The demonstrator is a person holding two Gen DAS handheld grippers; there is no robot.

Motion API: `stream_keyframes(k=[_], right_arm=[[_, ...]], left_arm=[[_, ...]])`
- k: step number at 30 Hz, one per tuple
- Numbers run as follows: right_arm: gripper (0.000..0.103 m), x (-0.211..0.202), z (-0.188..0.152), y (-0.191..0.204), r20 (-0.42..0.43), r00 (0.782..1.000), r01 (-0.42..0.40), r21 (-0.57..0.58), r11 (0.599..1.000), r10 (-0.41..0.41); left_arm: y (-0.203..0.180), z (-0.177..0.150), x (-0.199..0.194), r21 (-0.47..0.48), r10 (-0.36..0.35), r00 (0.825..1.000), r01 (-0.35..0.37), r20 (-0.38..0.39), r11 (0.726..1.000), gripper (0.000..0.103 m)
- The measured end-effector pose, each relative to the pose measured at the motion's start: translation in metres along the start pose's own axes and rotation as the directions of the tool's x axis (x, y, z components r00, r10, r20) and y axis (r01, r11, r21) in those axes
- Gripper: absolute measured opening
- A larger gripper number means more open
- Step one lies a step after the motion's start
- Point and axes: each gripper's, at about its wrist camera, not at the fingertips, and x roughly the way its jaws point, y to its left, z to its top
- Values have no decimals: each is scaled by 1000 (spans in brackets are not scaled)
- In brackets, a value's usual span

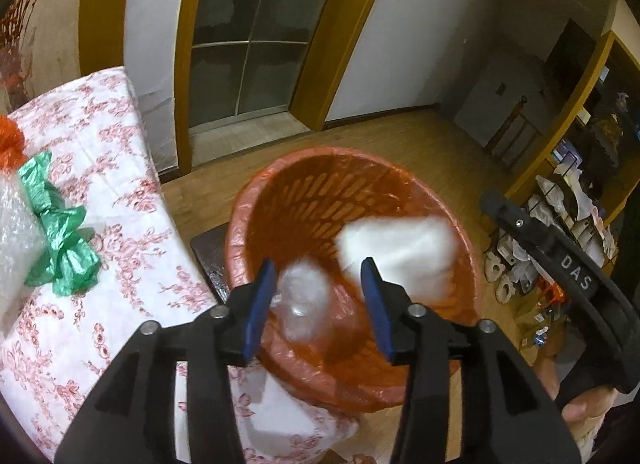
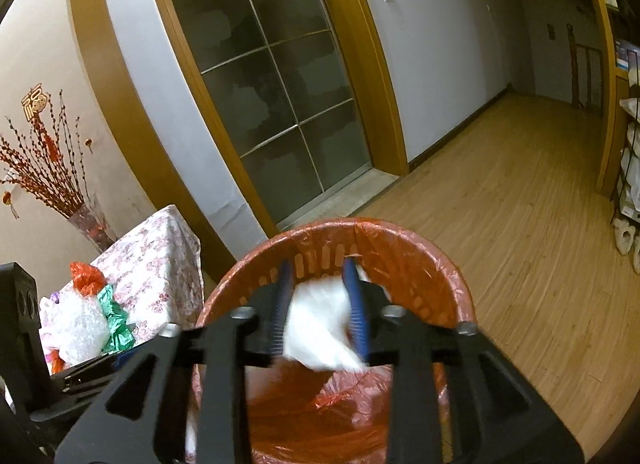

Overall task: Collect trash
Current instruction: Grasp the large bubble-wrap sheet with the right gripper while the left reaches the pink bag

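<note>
An orange trash basket [image 1: 400, 168] lined with a red bag stands by the table; it also shows in the right wrist view [image 2: 420, 252]. My left gripper [image 1: 316, 300] is open above its rim, with a clear crumpled plastic piece [image 1: 304, 300] blurred between and below the jaws. A white plastic wad [image 1: 400, 252] is over the basket's inside. My right gripper [image 2: 318, 304] is over the basket with the white wad [image 2: 316, 328] between its blue fingers [image 2: 356, 312]; the wad is blurred and seems loose. A green bag [image 1: 60, 240], bubble wrap [image 1: 16, 236] and an orange bag [image 1: 10, 144] lie on the table.
The table has a floral cloth [image 1: 120, 192] and lies left of the basket. A vase with red branches [image 2: 88, 224] stands at its far end. A glass sliding door [image 2: 272, 96] is behind. Wooden floor [image 2: 520, 204] extends right, toward shelves with clutter [image 1: 560, 224].
</note>
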Motion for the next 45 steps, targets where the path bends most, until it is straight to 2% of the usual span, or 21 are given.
stream_keyframes(k=[4, 7, 9, 15, 21, 24, 28, 35, 38, 39, 43, 45], right_arm=[[41, 1, -1, 0, -11, 1000, 12, 5, 1000, -12], [45, -2, -1, 0, -7, 1000, 27, 3, 1000, -27], [46, -4, -2, 1, -4, 999, 38, -10, 999, -38], [46, -5, -8, 12, -21, 999, 29, -36, 999, -30], [46, -2, -17, 41, -54, 998, -23, -91, 996, 19], [46, 1, -24, 63, -83, 995, -71, -123, 990, 61], [46, 9, -36, 100, -134, 983, -144, -173, 974, 122], [46, 23, -65, 185, -246, 937, -315, -276, 908, 249], [56, 30, -75, 218, -285, 913, -376, -303, 876, 293], [56, 32, -78, 231, -296, 905, -394, -314, 864, 306], [56, 48, -83, 268, -332, 884, -435, -326, 839, 329], [56, 56, -85, 285, -336, 881, -441, -331, 834, 333]], left_arm=[[7, -2, -4, -17, 10, 1000, -10, 2, 1000, 49], [13, -5, -15, -13, 37, 999, -37, 21, 999, 55], [18, -9, -25, -4, 71, 997, -71, 43, 997, 60], [47, -27, -61, -8, 191, 977, -191, 92, 981, 66], [95, -44, -100, -74, 315, 940, -308, 127, 948, 67], [123, -56, -120, -119, 380, 914, -366, 138, 923, 67], [156, -67, -142, -203, 439, 889, -409, 132, 889, 67], [213, -85, -181, -321, 549, 827, -491, 121, 810, 67], [234, -90, -195, -362, 580, 806, -509, 119, 781, 68], [242, -92, -202, -379, 591, 798, -513, 120, 770, 68], [267, -96, -217, -433, 615, 780, -516, 120, 739, 68], [278, -97, -222, -456, 622, 775, -514, 117, 726, 68]])
